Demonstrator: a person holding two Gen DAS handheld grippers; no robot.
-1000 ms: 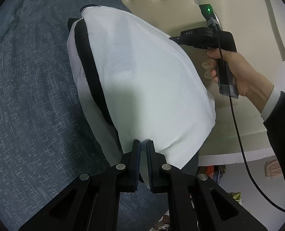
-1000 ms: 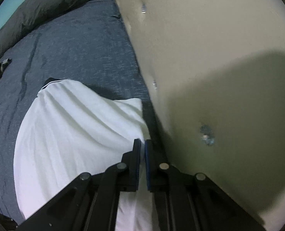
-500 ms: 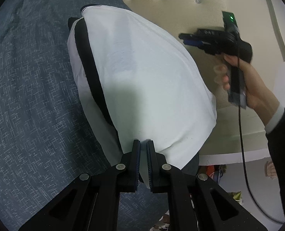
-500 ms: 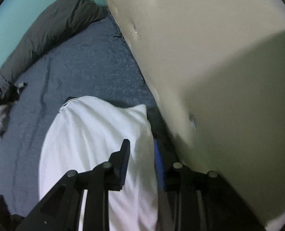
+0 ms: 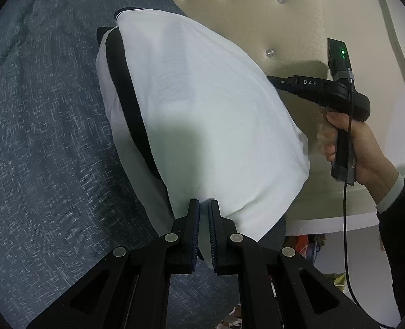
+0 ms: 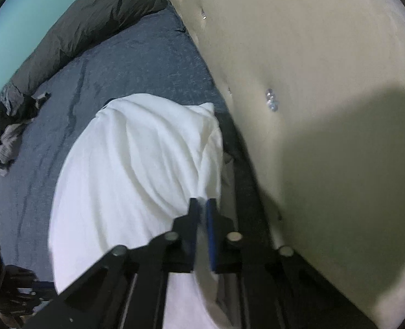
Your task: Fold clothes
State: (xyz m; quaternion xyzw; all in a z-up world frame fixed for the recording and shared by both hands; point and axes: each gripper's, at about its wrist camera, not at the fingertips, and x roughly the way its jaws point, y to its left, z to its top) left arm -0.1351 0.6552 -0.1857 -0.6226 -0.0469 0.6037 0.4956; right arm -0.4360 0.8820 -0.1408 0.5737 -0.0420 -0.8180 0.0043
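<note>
White garment (image 5: pixel 207 126) lies on the blue bedsheet (image 5: pixel 43 148), against the cream headboard (image 6: pixel 298 41) at 3 o'clock. My left gripper (image 5: pixel 204 213) is clenched on its near hem at 6 o'clock; my right gripper (image 6: pixel 202 211) pinches its headboard-side edge, jaws closed on cloth.

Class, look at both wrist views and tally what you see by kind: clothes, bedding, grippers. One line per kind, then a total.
Clothes: 2, a white garment and a crumpled grey pile
Bedding: 2, a blue sheet and a dark duvet
Grippers: 2, left gripper and right gripper
Total: 6
</note>
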